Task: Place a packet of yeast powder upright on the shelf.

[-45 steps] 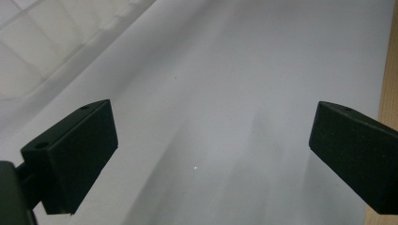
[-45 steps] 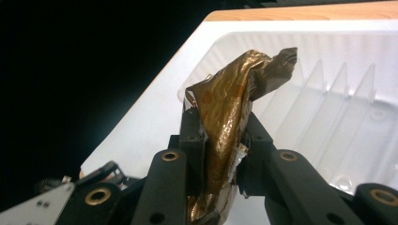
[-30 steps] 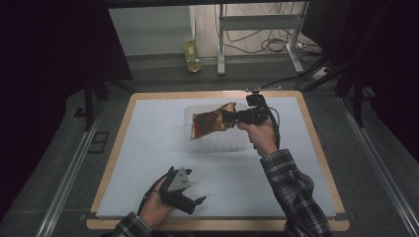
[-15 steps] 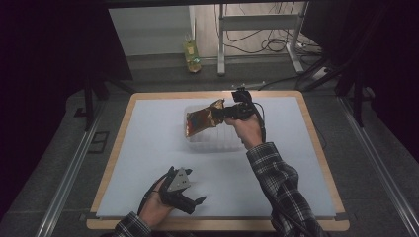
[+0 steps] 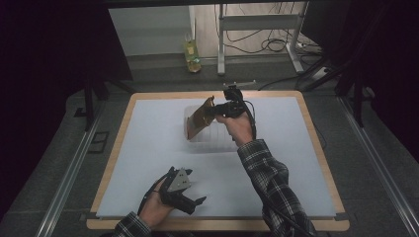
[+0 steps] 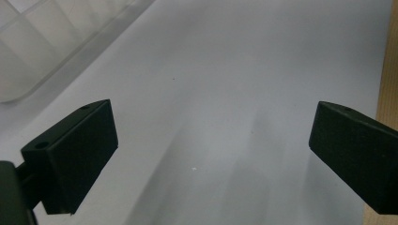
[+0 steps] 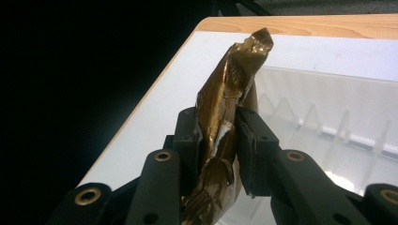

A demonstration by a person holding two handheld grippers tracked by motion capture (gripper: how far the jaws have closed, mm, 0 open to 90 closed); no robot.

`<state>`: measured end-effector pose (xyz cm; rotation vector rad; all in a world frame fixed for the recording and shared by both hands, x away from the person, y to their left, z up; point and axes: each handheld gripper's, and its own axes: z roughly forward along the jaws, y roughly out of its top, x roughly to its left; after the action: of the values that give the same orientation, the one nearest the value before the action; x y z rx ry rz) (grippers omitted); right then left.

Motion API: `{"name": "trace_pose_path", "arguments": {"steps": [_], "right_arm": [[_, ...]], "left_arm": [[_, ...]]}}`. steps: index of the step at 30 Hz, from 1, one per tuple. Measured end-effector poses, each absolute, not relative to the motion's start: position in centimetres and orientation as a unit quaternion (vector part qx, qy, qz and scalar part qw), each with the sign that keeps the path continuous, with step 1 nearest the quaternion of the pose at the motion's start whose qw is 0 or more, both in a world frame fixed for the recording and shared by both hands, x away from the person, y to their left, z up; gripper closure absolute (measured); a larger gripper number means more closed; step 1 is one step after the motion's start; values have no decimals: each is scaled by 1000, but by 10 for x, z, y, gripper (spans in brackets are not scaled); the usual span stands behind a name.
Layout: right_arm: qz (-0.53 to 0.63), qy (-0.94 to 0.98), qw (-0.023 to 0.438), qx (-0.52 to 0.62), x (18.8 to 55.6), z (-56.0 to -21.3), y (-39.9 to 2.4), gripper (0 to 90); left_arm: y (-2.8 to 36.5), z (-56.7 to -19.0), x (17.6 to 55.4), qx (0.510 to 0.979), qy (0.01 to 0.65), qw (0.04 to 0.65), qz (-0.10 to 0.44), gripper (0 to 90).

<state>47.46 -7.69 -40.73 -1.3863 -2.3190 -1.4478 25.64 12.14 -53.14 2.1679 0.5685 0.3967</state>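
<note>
The left gripper (image 5: 184, 197) stays low on the white table (image 5: 148, 148), jaws wide and empty. The right gripper (image 5: 213, 111) has moved left over the clear plastic tray (image 5: 210, 136), jaws easing slightly, still pinching the crinkly gold foil bag (image 5: 200, 117).

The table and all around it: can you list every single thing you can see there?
Snack packet: one, shiny gold-brown, crumpled, pinched between the right gripper's jaws, held above the clear bin.
Plastic bin: one, clear, ribbed walls, far middle of the mat.
Mat: one, white, covering most of the table.
Table: one, light wood rim showing around the mat.
Bottle: one, yellowish, on the floor beyond the table.
Metal stand: one, grey-white, on the floor behind, with black cables beside it.
Left gripper: one, black with a grey plate, near edge, jaws wide apart, nothing between.
Right gripper: one, black, its jaws have just been opening a little, packet between them.
Sleeves: two, plaid.
</note>
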Motion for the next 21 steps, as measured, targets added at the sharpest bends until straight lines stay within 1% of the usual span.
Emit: {"name": "trace_pose_path", "arguments": {"steps": [11, 13, 21], "right_arm": [[-474, -758, 45, -446, 477, -414, -61, 653], [-474, -758, 48, -446, 478, -417, -58, 636], [-471, -760, 46, -446, 482, -430, -43, 619]], "left_arm": [[121, -532, 256, 866, 224, 418, 157, 14], [121, -532, 256, 866, 224, 418, 157, 14], [120, -532, 256, 867, 222, 418, 154, 14]]}}
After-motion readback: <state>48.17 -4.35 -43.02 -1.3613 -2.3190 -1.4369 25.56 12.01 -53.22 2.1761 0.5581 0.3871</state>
